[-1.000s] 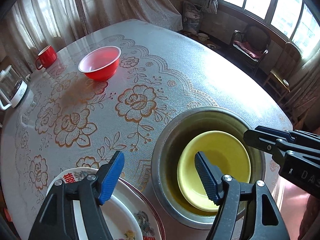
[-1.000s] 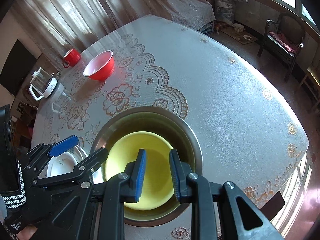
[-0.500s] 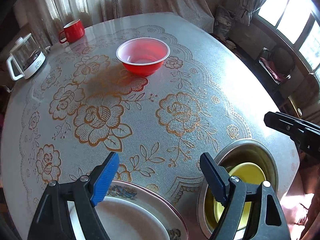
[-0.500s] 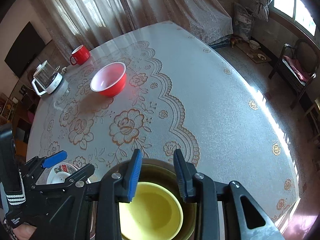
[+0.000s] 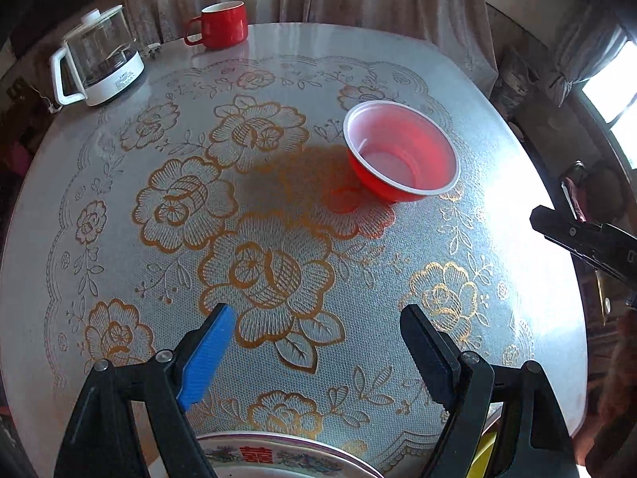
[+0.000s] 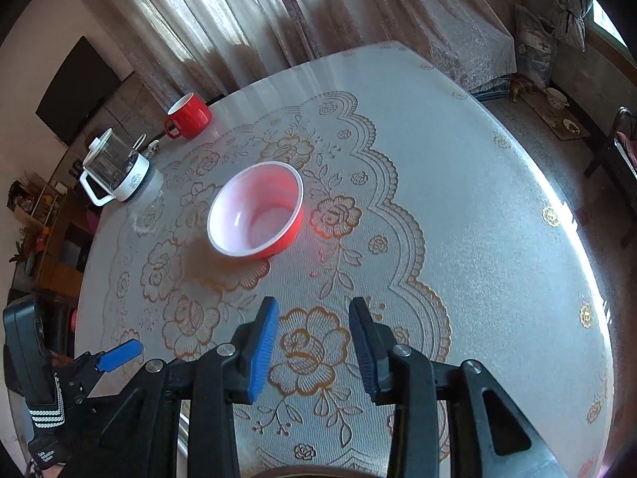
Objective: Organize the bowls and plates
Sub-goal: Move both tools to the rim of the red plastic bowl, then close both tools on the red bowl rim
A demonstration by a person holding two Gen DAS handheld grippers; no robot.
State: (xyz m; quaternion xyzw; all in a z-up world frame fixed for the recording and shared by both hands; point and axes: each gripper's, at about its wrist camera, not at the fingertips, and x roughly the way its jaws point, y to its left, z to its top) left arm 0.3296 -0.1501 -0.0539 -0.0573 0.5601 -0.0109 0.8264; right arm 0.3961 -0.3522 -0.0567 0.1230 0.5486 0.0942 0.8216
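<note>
A red bowl [image 5: 402, 151] with a white inside stands upright on the round table, ahead of both grippers; it also shows in the right wrist view [image 6: 258, 215]. My left gripper [image 5: 318, 350] is open and empty above the flowered cloth. My right gripper [image 6: 314, 342] is open and empty; its tip shows at the right edge of the left wrist view [image 5: 585, 239]. A patterned plate [image 5: 278, 454] shows at the bottom edge under the left gripper. A sliver of the yellow bowl [image 5: 483, 454] shows at the bottom right.
A red mug [image 5: 223, 24] and a glass kettle on a white base [image 5: 99, 63] stand at the table's far edge, with curtains behind. They also show in the right wrist view: mug [image 6: 189, 115], kettle [image 6: 115, 171]. Chairs stand on the floor to the right.
Both grippers have risen and tilted toward the far side of the table. The metal basin with the yellow bowl has dropped out of view below. The red bowl now looks closer.
</note>
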